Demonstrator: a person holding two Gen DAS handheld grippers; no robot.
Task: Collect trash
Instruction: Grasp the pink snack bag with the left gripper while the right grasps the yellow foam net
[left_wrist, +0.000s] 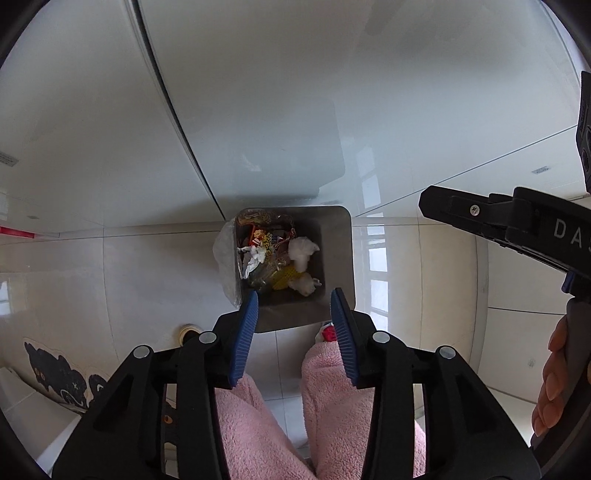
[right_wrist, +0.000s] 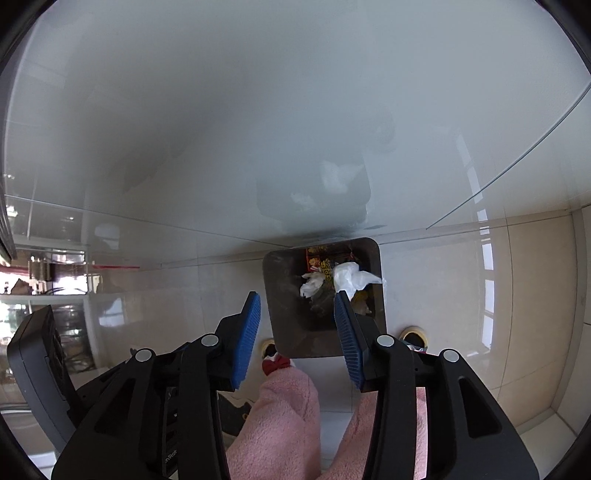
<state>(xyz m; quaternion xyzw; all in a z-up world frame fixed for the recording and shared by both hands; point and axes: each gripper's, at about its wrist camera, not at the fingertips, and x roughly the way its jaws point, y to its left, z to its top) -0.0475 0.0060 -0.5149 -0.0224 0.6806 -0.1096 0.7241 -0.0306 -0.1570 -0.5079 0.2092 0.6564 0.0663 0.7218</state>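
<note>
A dark square trash bin (left_wrist: 338, 236) stands on the tiled floor against white cabinet fronts. It holds crumpled white tissues (left_wrist: 303, 249) and yellow and red wrappers (left_wrist: 282, 278). My left gripper (left_wrist: 295, 295) hovers over the bin's near rim, pointing down, open, with nothing between its blue pads. My right gripper (right_wrist: 297, 295) is also open above the bin (right_wrist: 280, 295). A crumpled white tissue (right_wrist: 351, 277) lies loose just beyond the right gripper's right fingertip, over the bin's contents. In the left wrist view the right gripper's black body (left_wrist: 480, 218) reaches in from the right, held by a hand (left_wrist: 554, 376).
The person's legs in pink fleece (left_wrist: 332, 387) stand just short of the bin, with a red bow (right_wrist: 275, 365) at one foot. A dark cat-shaped mat (left_wrist: 55, 373) lies on the floor at left. The white cabinet fronts (left_wrist: 258, 92) rise directly behind the bin.
</note>
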